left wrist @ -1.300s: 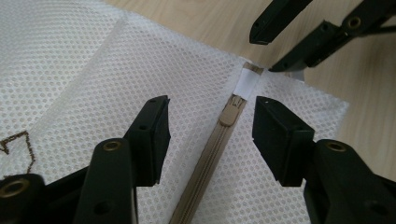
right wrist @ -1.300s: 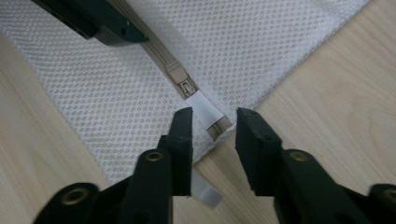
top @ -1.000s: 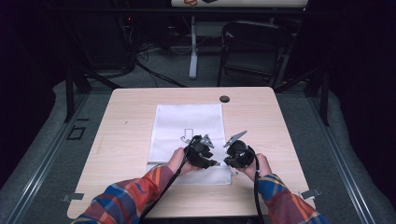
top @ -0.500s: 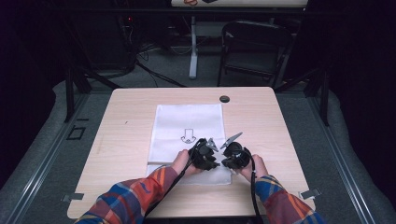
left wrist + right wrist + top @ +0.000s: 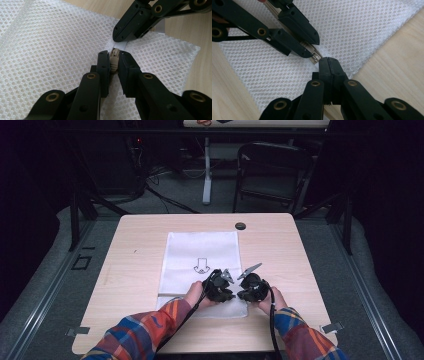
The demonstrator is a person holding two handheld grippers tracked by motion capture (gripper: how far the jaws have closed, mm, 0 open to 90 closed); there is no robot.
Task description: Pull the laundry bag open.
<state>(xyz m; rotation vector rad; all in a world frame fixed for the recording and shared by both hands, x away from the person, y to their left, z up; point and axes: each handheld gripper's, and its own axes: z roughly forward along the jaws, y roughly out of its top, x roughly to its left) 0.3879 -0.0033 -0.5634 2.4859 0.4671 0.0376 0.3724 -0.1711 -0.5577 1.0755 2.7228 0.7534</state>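
A white mesh bag [image 5: 200, 251] with a black arrow print [image 5: 202, 266] lies flat on the wooden table [image 5: 135, 265]. At its near edge my two grippers meet tip to tip. My left gripper [image 5: 114, 63] is shut on the bag's beige zipper pull [image 5: 114, 55]. My right gripper [image 5: 329, 64] is shut on the mesh at the zip's end, right beside the pull [image 5: 316, 56]. From the high view, the left gripper [image 5: 224, 291] and right gripper [image 5: 246, 293] sit side by side over the bag's near right corner, each held in a hand.
A small black round cap [image 5: 240, 226] lies near the table's far edge. A dark chair [image 5: 272, 170] and a stand leg [image 5: 206, 170] are on the floor beyond the table. Bare wood flanks the bag on both sides.
Both grippers have shifted slightly toward the near edge of the bag and drawn a little closer together. The bag stays flat.
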